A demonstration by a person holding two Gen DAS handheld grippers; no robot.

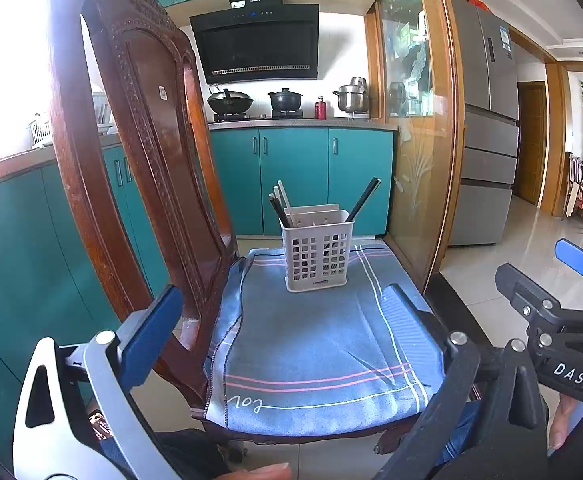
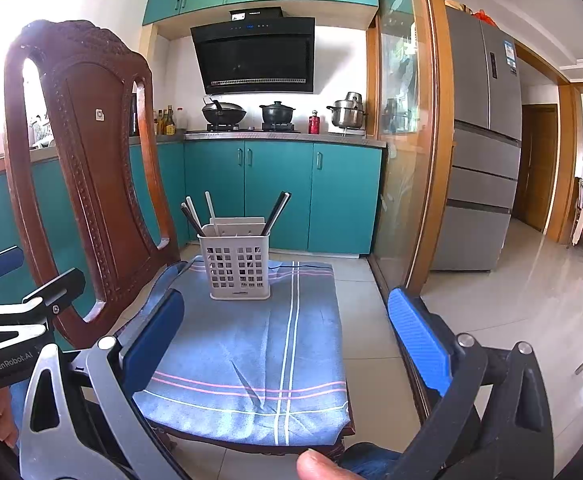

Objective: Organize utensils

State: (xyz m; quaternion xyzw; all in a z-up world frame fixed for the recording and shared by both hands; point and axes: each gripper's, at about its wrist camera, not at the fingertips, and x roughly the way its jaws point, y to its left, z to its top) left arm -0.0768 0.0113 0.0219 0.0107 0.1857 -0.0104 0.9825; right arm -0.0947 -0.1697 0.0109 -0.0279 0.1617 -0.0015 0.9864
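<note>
A white slotted utensil holder (image 1: pixel 317 254) stands on a blue cloth (image 1: pixel 311 356) spread over a wooden chair's seat; it also shows in the right wrist view (image 2: pixel 238 266). Black chopsticks (image 1: pixel 365 199) and white chopsticks (image 1: pixel 283 197) lean out of it, seen too in the right wrist view (image 2: pixel 277 212). My left gripper (image 1: pixel 287 336) is open and empty, held back at the seat's near end. My right gripper (image 2: pixel 287 340) is open and empty, also near the seat's front edge; it appears at the right of the left wrist view (image 1: pixel 571 280).
The chair's carved wooden backrest (image 1: pixel 131 152) rises at the left. Teal kitchen cabinets (image 1: pixel 299 176) with a stove and pots (image 1: pixel 283 100) are behind. A glass sliding door (image 1: pixel 415 120) and a grey fridge (image 1: pixel 487 136) stand right, beside tiled floor (image 2: pixel 511 300).
</note>
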